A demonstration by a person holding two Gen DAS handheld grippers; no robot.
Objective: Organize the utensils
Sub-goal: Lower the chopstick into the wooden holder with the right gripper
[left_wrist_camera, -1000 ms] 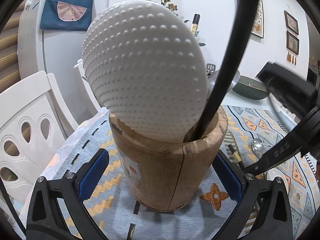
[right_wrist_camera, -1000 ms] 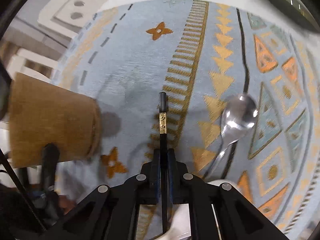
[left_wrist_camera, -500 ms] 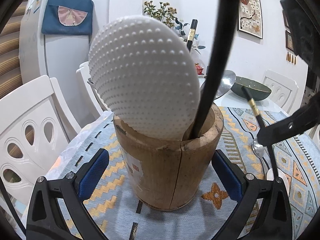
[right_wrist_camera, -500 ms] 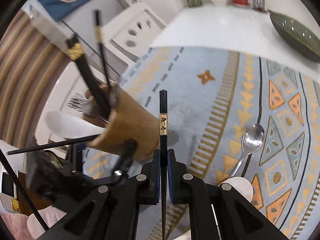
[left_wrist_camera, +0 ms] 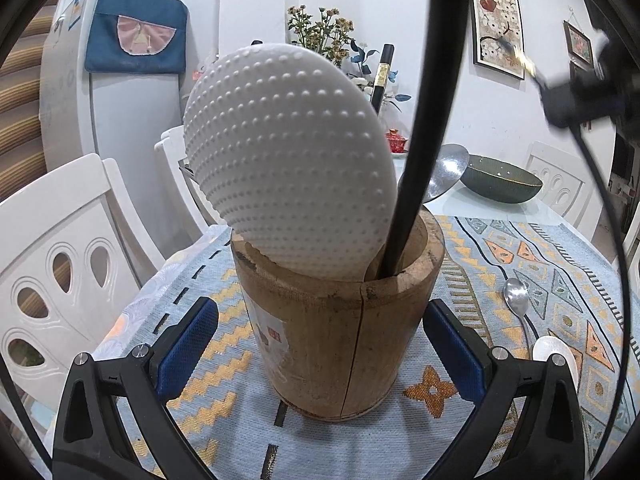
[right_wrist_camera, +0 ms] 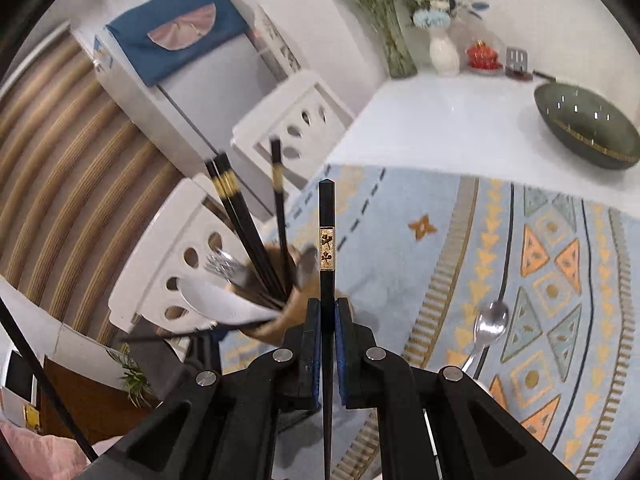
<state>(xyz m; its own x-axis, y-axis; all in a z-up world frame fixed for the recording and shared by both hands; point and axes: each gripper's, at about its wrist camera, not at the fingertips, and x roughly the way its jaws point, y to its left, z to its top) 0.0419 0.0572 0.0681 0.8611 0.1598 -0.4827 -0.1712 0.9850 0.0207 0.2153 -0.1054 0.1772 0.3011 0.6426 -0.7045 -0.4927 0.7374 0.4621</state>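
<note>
- Presently, the right gripper (right_wrist_camera: 328, 316) is pinching a black chopstick (right_wrist_camera: 327, 236) between its fingers (right_wrist_camera: 310, 320), which are shut almost completely on the shaft; the gold-banded blunt end is pointing forward past the fingertips, the thin end trailing back under the gripper body.
- Relative to the wooden holder (right_wrist_camera: 280, 320), the chopstick is riding just to the right of the mouth and above it in the right wrist view, clear of the rim.
- Its long axis is running along the fingers and pointing obliquely downward, so it is not yet standing in line with the holder's opening.
- The holder is lying low and left of the fingertips, already carrying other chopsticks (right_wrist_camera: 244, 232), forks and a white rice paddle (left_wrist_camera: 288, 164).
- The left gripper (left_wrist_camera: 320, 344) is standing spread wide, one finger on either side of the holder (left_wrist_camera: 340, 340); whether the pads (left_wrist_camera: 188, 340) are touching the wood cannot be told.
- Judged, the right hand is the one placed for the drop.
- A metal spoon (right_wrist_camera: 490, 324) is lying on the surface, well right of the holder.
</note>
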